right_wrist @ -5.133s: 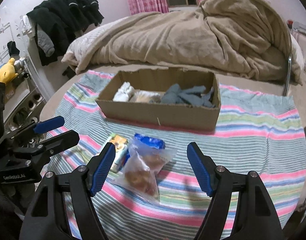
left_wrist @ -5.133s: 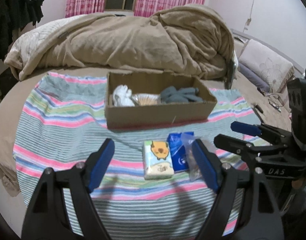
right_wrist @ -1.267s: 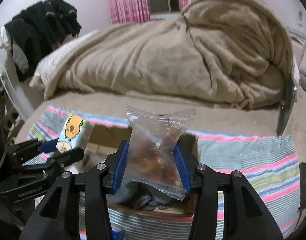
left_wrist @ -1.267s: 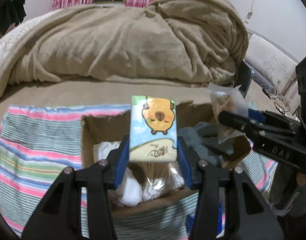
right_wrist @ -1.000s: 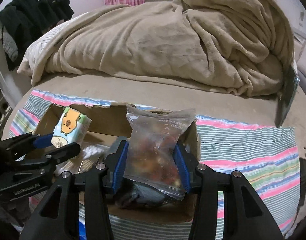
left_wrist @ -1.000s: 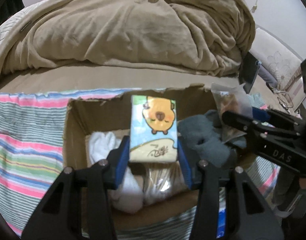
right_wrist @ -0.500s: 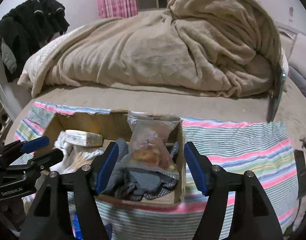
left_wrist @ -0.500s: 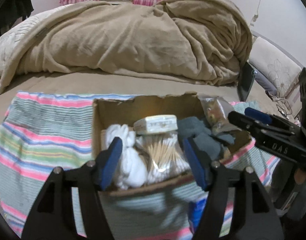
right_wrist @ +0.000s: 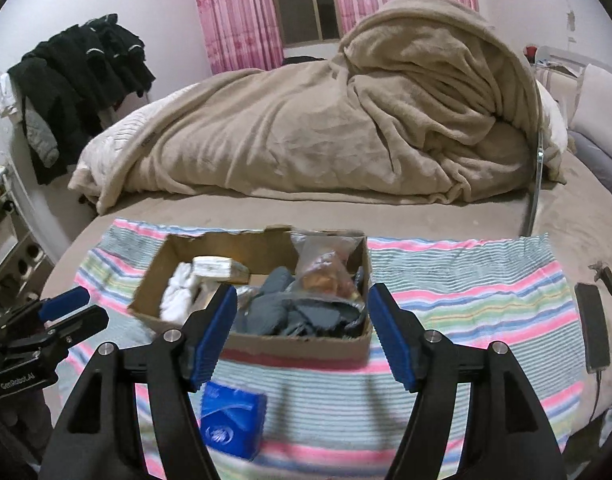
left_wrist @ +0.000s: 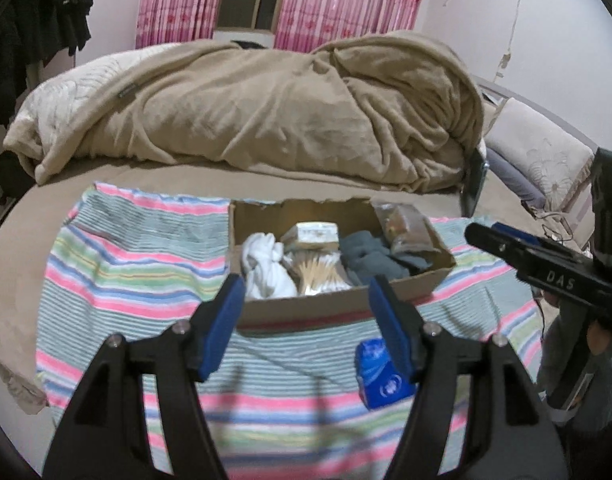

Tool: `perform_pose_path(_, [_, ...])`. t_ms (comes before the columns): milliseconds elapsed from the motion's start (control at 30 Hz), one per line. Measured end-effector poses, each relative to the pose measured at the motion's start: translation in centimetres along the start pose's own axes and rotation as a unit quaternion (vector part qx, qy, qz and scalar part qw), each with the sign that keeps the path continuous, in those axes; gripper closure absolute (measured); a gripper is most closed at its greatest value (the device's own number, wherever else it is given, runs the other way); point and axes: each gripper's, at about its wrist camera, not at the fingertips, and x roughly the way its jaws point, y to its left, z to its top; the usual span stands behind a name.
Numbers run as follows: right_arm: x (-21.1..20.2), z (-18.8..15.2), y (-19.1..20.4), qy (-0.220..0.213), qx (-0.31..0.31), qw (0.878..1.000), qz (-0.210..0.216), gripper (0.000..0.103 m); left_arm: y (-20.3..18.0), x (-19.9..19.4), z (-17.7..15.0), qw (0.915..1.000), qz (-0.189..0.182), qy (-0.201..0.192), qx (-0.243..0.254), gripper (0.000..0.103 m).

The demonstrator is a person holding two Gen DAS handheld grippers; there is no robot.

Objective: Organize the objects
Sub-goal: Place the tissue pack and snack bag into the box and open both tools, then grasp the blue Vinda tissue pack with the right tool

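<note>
Both grippers hang empty over the striped cloth (left_wrist: 138,264) on the bed; the left gripper (left_wrist: 306,320) stands wide open, and the right gripper (right_wrist: 302,328) likewise wide. The cardboard box (left_wrist: 338,304) at the far side already holds the white socks (left_wrist: 266,268), cotton swabs (left_wrist: 320,274), tissue pack (left_wrist: 312,234), grey cloth (left_wrist: 370,260) and snack bag (left_wrist: 406,228). One thing lies outside it: the blue packet (right_wrist: 232,420), flat on the cloth just near of the box's front wall, its long axis running roughly near to far. It sits below the right gripper's left finger and under the left gripper's right finger; the right gripper looks slightly nearer.
</note>
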Motion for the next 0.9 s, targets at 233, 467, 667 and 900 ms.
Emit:
perform_pose_path(233, [-2.4,-1.4,1.3,0.003,-0.013,1.0,0.01,0.032,-0.9,-3.9,-1.6,0.9997,-0.013,-0.021,-0.002,0.023])
perform_pose_path(467, [-2.7,-3.4,3.0,0.025,-0.028,0.999,0.02,0.032,-0.7,-4.7,-3.7,0.9998,-0.013,-0.015,-0.005,0.023])
perform_pose_path(667, [-0.3,-5.1,4.3,0.059,-0.04,0.997,0.024,0.032,1.2,-3.4,-6.1,0.9997,0.003,0.003,-0.024,0.023])
perform_pose_path(900, [3.7,-7.6,5.8,0.116,-0.059,0.991,0.027,0.032,3.1,-1.6,-8.2,0.9987,0.008,0.025,-0.044,0.023])
